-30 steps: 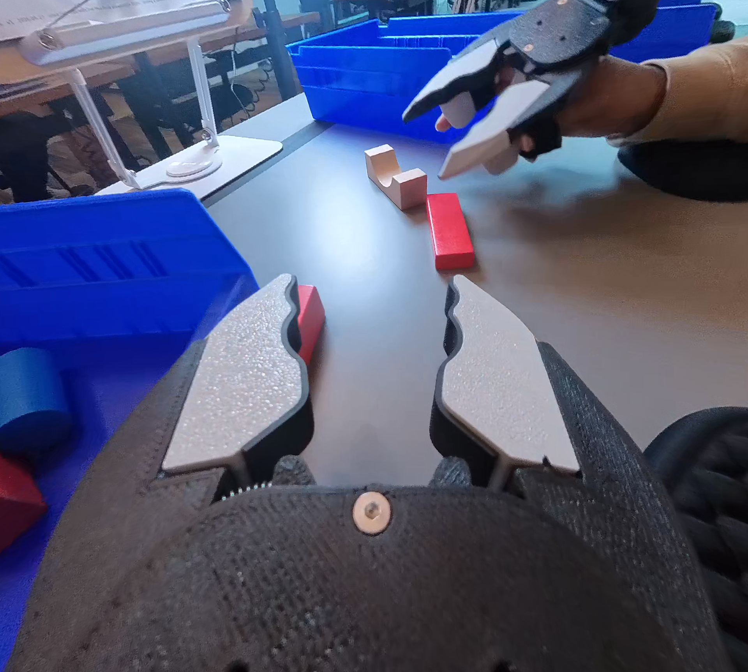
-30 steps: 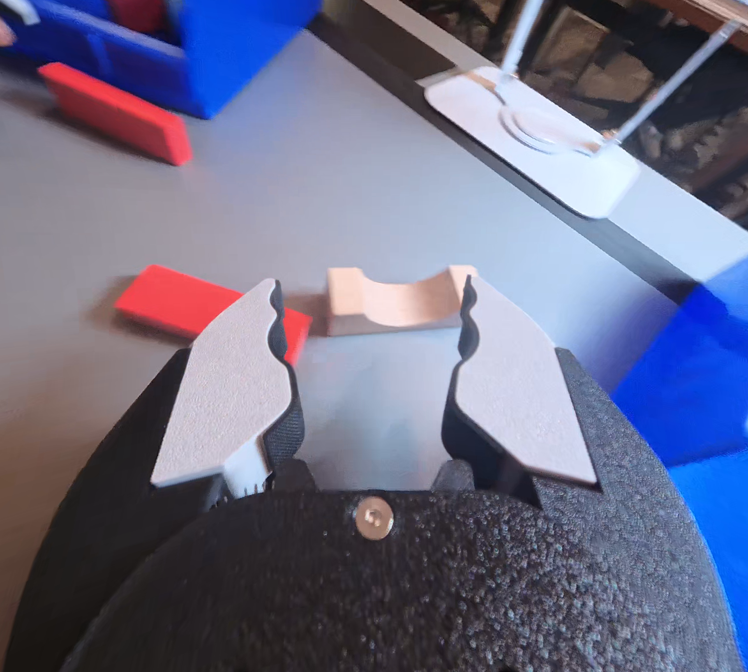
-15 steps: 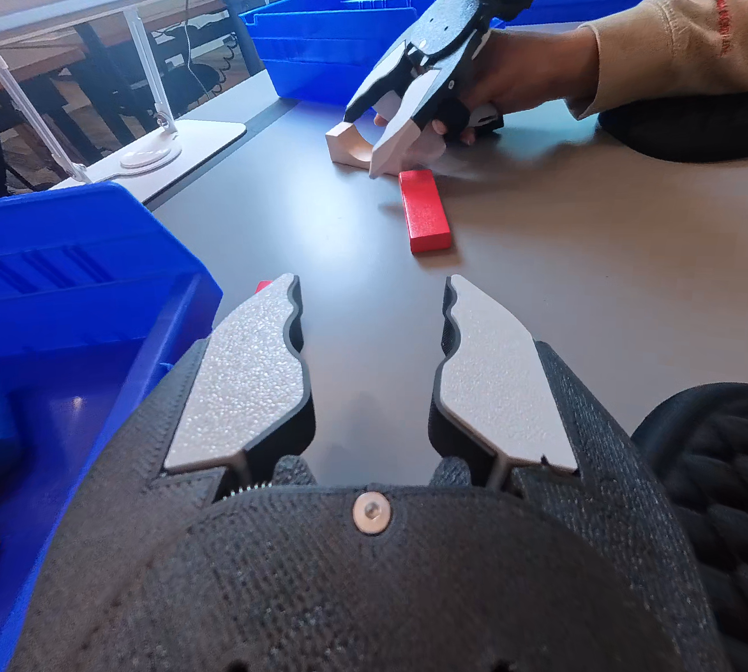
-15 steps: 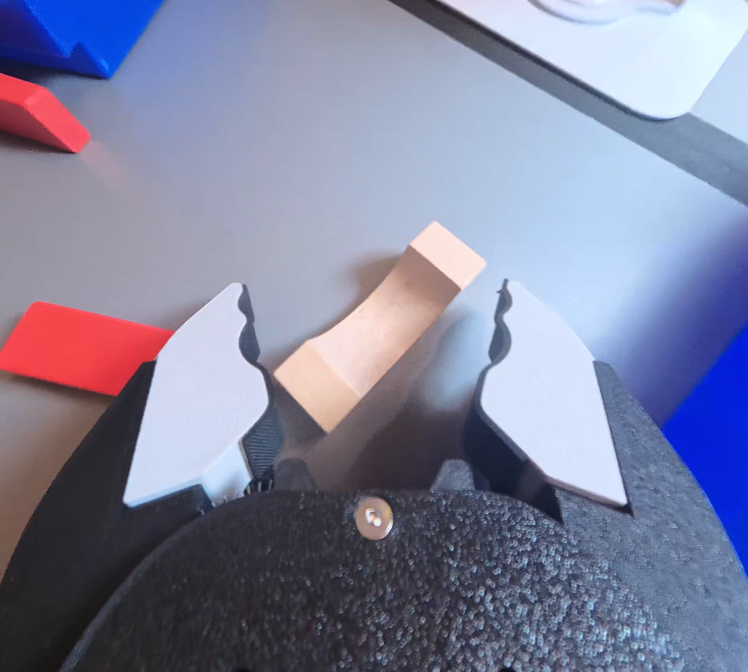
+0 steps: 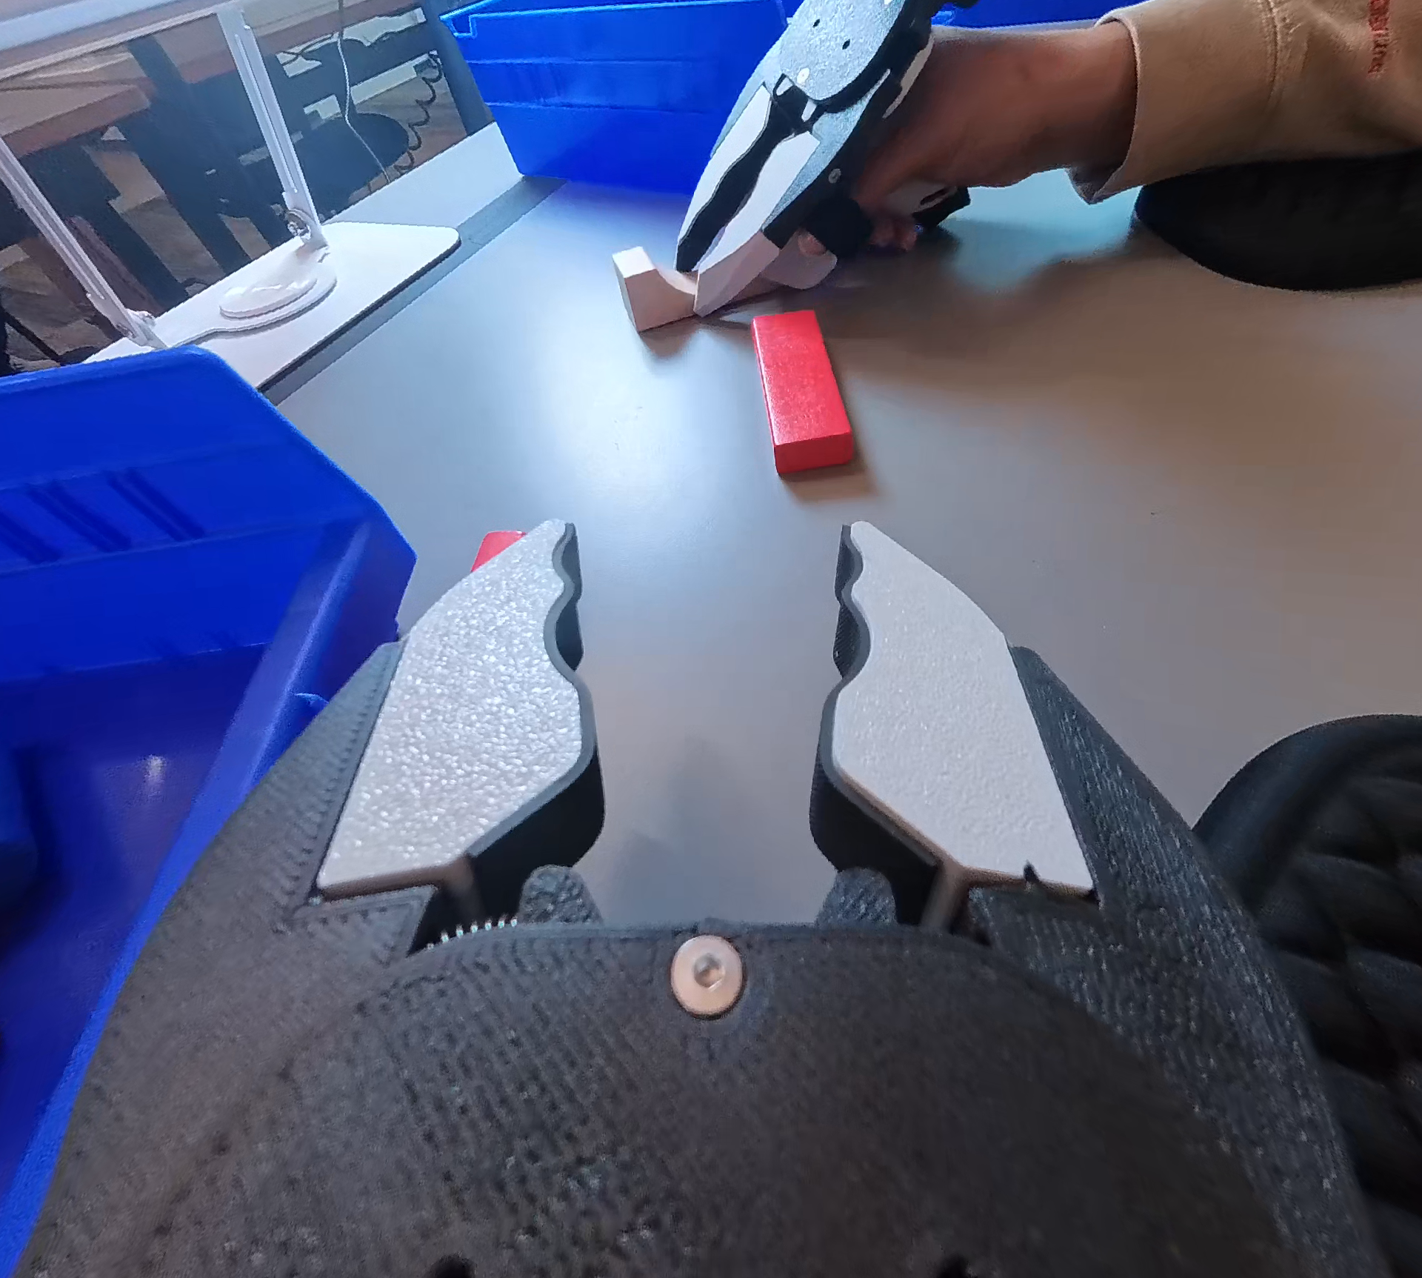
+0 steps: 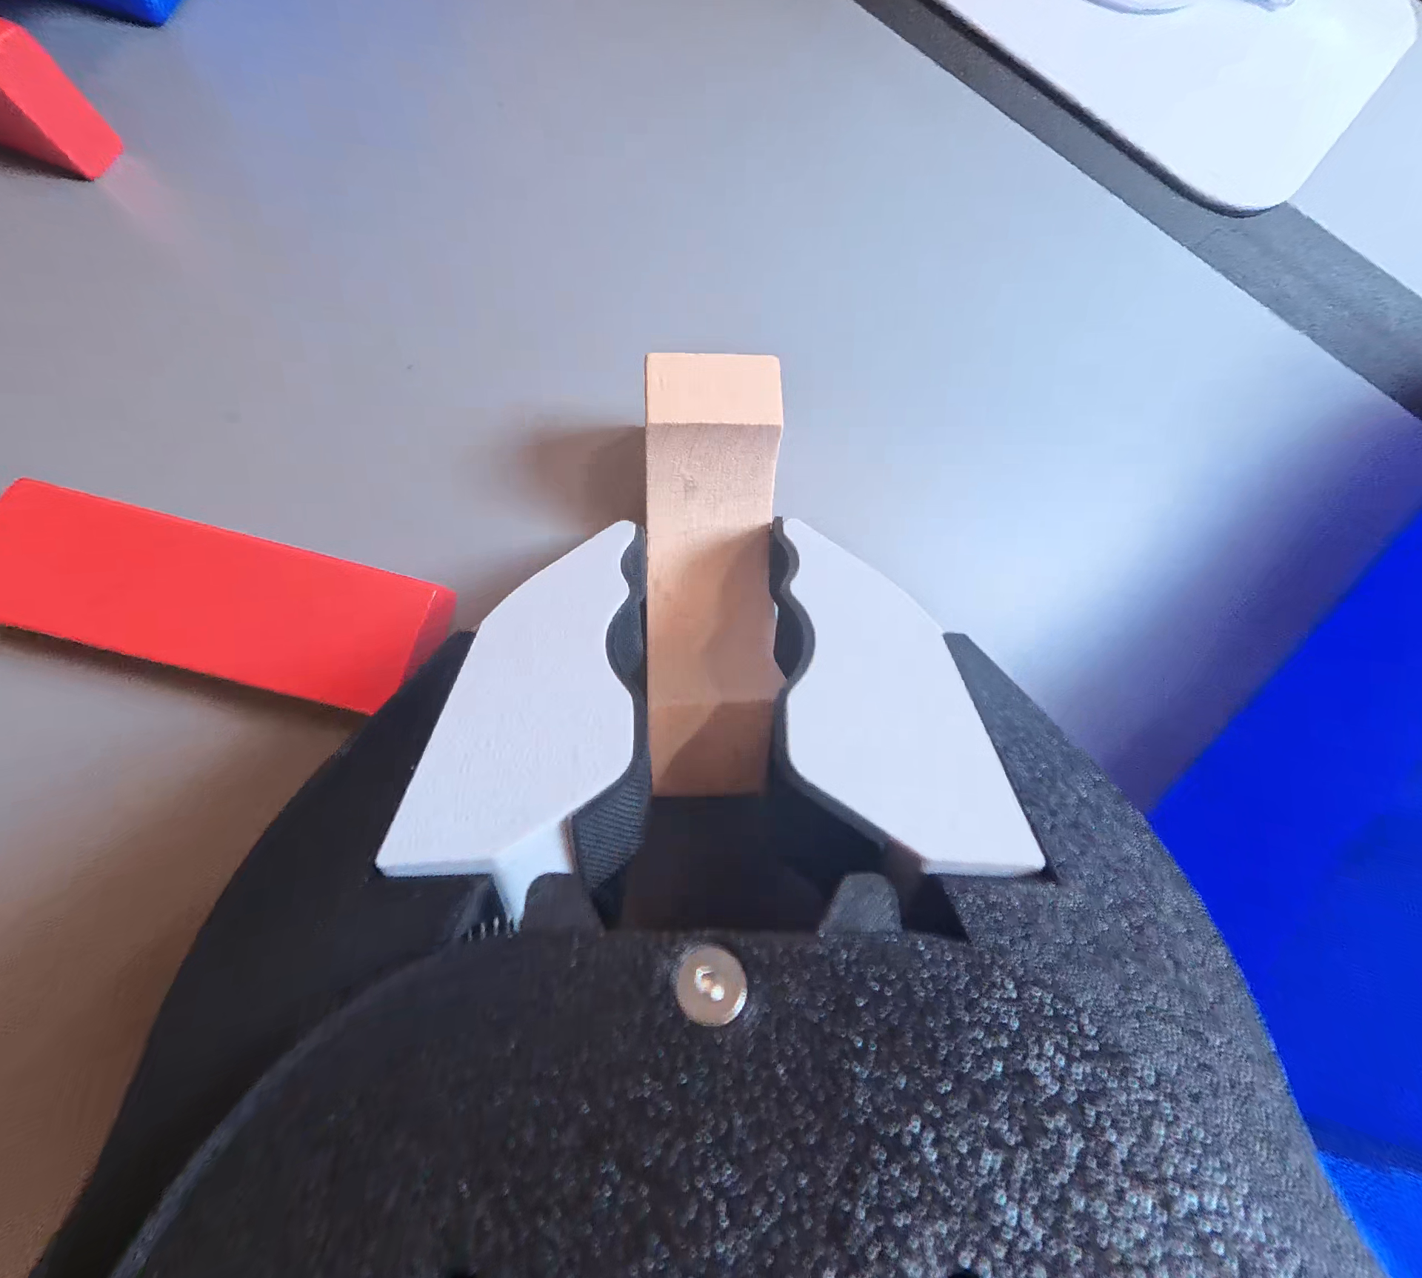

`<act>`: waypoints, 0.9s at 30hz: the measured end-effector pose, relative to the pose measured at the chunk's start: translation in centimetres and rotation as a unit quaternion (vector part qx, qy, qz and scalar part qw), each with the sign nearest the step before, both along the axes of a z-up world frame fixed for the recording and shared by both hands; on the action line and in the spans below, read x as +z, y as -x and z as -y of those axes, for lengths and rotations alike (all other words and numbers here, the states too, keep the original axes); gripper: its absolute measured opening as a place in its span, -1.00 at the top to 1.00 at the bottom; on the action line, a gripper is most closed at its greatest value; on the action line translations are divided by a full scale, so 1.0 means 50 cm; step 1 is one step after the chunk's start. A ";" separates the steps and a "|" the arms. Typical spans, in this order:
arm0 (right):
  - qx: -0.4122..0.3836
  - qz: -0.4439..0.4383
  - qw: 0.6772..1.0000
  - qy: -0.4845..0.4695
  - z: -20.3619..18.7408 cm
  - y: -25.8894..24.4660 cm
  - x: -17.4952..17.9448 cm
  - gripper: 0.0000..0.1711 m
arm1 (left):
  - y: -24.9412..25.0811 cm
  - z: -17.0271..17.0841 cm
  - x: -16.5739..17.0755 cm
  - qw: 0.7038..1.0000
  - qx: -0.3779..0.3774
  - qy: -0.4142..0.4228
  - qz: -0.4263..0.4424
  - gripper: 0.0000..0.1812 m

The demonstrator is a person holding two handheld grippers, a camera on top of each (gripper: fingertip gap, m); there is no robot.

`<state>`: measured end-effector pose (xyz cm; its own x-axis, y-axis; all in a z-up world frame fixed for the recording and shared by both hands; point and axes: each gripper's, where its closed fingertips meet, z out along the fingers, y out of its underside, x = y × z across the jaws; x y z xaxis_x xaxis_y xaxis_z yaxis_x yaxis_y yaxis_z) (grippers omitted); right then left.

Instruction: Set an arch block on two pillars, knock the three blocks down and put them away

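one arch block [image 6: 708, 548] clamped in the right tool [image 6: 706, 533], two red pillars [image 5: 802, 388] [image 5: 496, 546] flat, left tool [image 5: 706, 533] wide.

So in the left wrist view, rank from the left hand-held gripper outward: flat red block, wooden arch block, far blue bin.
From the left hand-held gripper:
1. Flat red block, ahead, slightly right, lying on the table.
2. Wooden arch block, beyond it, pinched by the right hand-held gripper.
3. Far blue bin, at the back.

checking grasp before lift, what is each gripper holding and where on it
The right gripper is shut on the arch block, across its side faces at mid-length. The left gripper holds nothing.
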<state>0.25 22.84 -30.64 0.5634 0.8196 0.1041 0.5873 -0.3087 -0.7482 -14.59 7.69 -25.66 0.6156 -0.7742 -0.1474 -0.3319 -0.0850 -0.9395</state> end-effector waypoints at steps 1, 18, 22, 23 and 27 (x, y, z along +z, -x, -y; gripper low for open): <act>0.003 -0.009 1.000 -0.009 0.002 0.001 0.009 0.64 | -0.001 0.001 -0.001 1.000 -0.001 0.000 -0.001 0.29; -0.303 -0.004 0.942 -0.146 -0.191 -0.449 0.133 0.64 | -0.002 0.000 -0.003 1.000 -0.002 0.003 -0.005 0.32; -0.346 0.046 0.926 -0.147 -0.195 -0.507 0.134 0.64 | -0.002 0.001 -0.005 1.000 -0.003 0.002 -0.009 0.33; -0.353 0.053 0.920 -0.158 -0.194 -0.516 0.141 0.63 | -0.002 0.001 -0.005 1.000 -0.004 0.003 -0.009 0.33; -0.371 0.069 0.901 -0.212 -0.188 -0.538 0.187 0.51 | -0.003 0.003 -0.006 1.000 -0.006 0.001 -0.012 0.33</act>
